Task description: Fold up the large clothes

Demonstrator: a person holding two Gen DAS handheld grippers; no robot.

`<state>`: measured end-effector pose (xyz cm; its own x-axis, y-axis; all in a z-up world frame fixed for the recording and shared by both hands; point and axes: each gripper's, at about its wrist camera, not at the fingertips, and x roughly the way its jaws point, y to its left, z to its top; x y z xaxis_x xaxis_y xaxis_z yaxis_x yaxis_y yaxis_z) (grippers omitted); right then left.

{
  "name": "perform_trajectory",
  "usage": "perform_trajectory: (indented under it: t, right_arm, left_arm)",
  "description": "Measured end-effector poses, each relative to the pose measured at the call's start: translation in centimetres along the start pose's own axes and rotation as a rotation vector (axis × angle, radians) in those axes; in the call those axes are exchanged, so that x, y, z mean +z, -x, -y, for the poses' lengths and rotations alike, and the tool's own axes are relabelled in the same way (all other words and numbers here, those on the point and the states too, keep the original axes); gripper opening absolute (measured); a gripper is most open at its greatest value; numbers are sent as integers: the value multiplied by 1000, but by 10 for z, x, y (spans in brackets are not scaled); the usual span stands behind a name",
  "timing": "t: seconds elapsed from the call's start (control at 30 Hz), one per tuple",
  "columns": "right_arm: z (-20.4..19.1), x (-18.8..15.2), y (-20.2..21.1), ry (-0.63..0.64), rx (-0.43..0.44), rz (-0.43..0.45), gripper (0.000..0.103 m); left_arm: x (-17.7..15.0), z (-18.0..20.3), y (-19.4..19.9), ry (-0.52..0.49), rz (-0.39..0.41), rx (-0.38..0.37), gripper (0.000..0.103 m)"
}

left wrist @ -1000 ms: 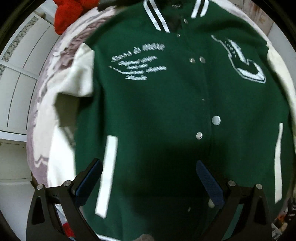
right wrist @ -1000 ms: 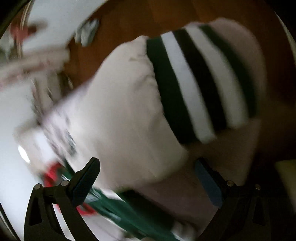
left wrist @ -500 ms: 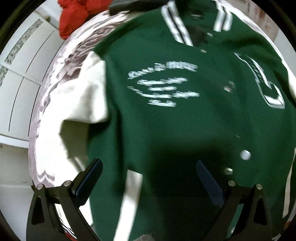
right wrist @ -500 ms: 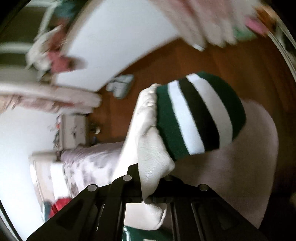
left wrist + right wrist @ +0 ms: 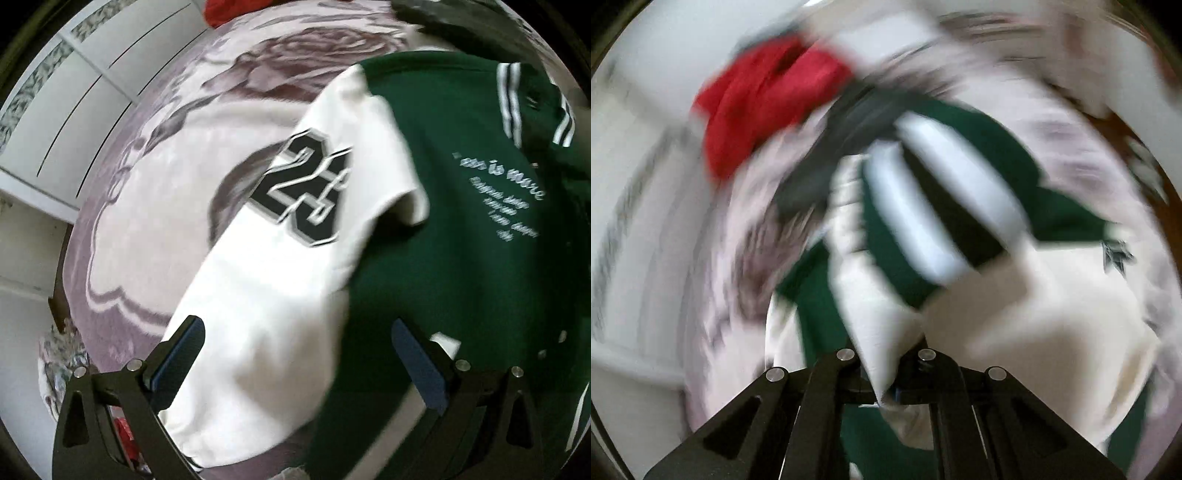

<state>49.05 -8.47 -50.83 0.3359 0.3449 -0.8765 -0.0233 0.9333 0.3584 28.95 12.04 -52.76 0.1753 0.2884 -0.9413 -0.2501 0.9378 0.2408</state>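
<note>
A green varsity jacket [image 5: 461, 258] with white sleeves lies spread on a bed. Its near white sleeve [image 5: 280, 302], marked with a black number patch [image 5: 306, 195], runs toward my left gripper [image 5: 299, 354], which hovers above it, open with nothing between its blue pads [image 5: 417, 358]. In the blurred right wrist view my right gripper [image 5: 886, 376] is shut on the other white sleeve [image 5: 875, 332], just below its green, white and black striped cuff [image 5: 938, 210], and holds it up over the jacket body [image 5: 820, 306].
The bed has a pink and mauve flowered cover [image 5: 166, 192]. A red garment [image 5: 764, 99] and a dark grey one [image 5: 831, 147] lie near the jacket's collar. White cabinet doors [image 5: 74, 122] stand beyond the bed's left edge. Wooden floor [image 5: 1137, 155] shows at the right.
My left gripper slid left from the jacket's front to over the white numbered sleeve. My right gripper went from open to shut on the other sleeve near its cuff and swung it from the floor side over the bed.
</note>
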Motion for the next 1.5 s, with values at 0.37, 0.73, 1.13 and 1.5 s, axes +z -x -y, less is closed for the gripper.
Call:
perform_trajectory:
  t: [0.37,0.73,1.13,1.5]
  right_arm:
    - [60,-76,2,-202,132,-172,50]
    - [264,-140,21,-417,-265,-290,38]
    - [327,-194,66,-564,-250,-154,12]
    - [227,-234,114,-477,-93,-266,50]
  left_arm:
    - [-9,-30,-8,16,-27,-76,103]
    - [55,53,17,-35,63,-225,103]
    - [109,116,-63,-44,34,-26,103]
    - [70,29,9,73,118,-181,103]
